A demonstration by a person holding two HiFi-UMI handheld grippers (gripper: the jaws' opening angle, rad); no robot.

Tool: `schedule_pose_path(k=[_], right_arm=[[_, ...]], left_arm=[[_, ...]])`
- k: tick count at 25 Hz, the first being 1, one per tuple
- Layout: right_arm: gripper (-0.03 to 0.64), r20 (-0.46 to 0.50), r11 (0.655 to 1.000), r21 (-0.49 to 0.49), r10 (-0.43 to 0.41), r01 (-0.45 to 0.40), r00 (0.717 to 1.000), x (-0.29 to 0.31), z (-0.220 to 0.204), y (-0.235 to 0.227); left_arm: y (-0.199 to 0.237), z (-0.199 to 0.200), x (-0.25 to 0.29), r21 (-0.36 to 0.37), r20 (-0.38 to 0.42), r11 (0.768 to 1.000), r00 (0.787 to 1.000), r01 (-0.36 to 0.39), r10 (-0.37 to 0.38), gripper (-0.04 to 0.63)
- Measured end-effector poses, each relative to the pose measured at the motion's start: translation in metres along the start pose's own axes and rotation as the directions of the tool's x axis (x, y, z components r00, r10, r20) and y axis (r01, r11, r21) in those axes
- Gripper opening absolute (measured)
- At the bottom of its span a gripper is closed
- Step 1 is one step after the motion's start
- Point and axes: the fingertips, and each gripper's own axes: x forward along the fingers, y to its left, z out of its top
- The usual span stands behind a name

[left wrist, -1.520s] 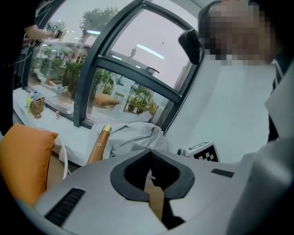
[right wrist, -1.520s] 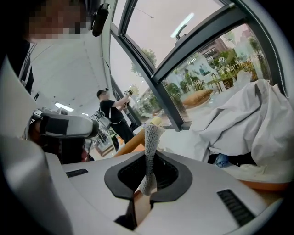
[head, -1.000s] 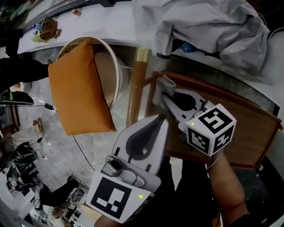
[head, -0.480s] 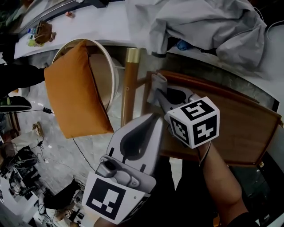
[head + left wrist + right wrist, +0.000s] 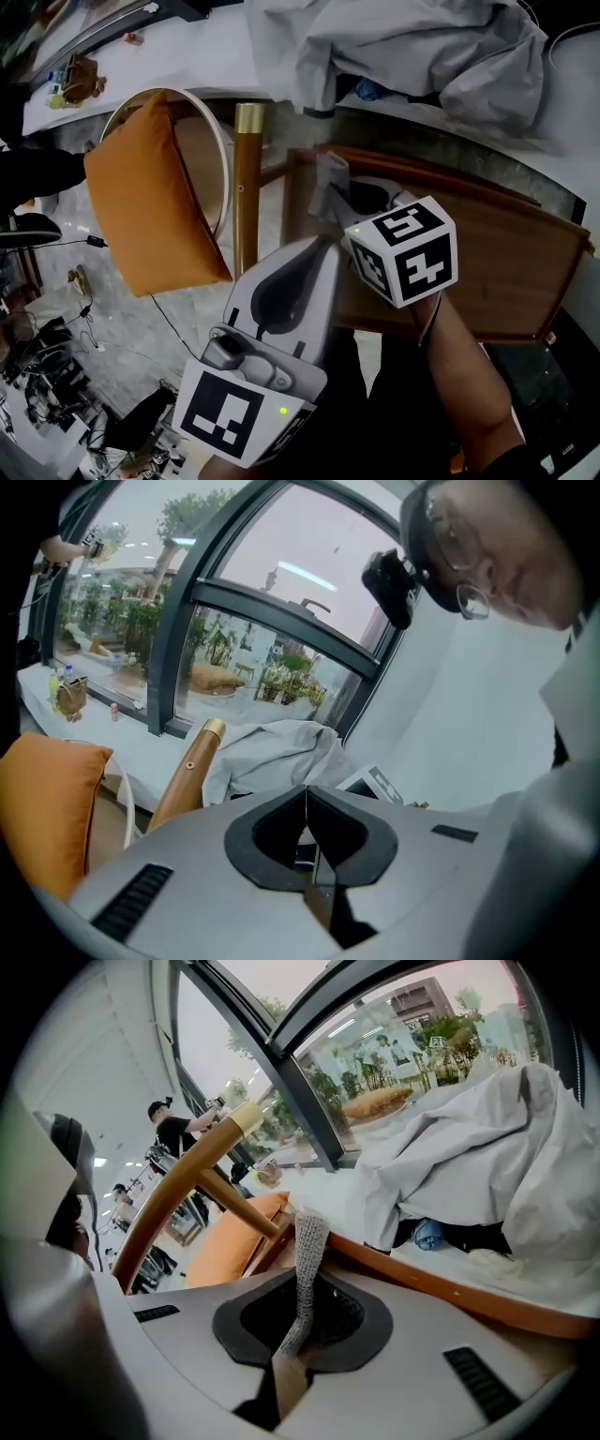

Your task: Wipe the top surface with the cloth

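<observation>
An orange cushion [image 5: 150,197] leans in a round white chair [image 5: 221,159] at far left, beside an upright wooden post [image 5: 247,187] with a brass cap. Next to it, low and near the person's body, the left gripper [image 5: 307,794] is held off the furniture with its jaws pressed together and nothing between them. Just right of the post, the grey cloth [image 5: 330,180] sits at the left end of the wooden top [image 5: 506,253], close to its corner, pinched firmly in the jaws of the right gripper [image 5: 302,1288], whose marker cube faces the head camera above the person's forearm [image 5: 469,375]. Beyond the top's far edge, a heap of crumpled grey sheet [image 5: 403,47] spreads along a pale ledge.
</observation>
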Motion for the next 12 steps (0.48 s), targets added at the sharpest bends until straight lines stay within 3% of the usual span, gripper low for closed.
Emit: schedule_pose_path(k=[12], right_arm=[[0.037, -0.010, 0.998, 0.033, -0.050, 0.050, 0.999, -0.029, -0.008, -0.033]], left_arm=[[-0.024, -0.009, 0.025, 0.023, -0.034, 0.999, 0.999, 0.037, -0.036, 0.012]])
